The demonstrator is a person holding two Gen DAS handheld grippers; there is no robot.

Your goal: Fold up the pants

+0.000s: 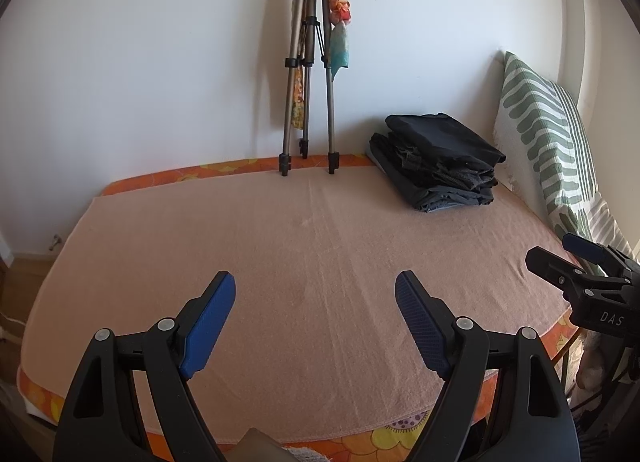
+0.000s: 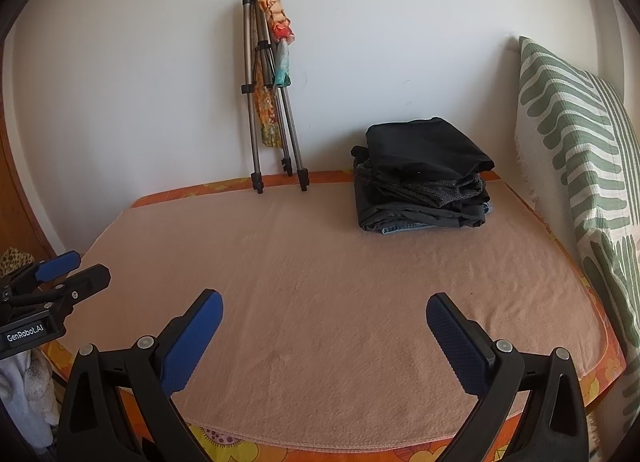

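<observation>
Holding my left claw (image 1: 315, 316) and right claw (image 2: 324, 336) wide apart and gripping nothing over the blanket (image 1: 280, 246), I saw folded pants (image 2: 424, 177) stacked far ahead-right, seemingly parked clear of the working space.

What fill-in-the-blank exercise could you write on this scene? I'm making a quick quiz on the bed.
1. The pile of folded clothes sits at the far ____ corner of the bed.
2. Both the left tongs and the right tongs are ____ and hold nothing.
3. The tripod leans against the ____.
4. The top garment of the pile is ____ in colour.

Missing words: right; open; wall; black
</observation>
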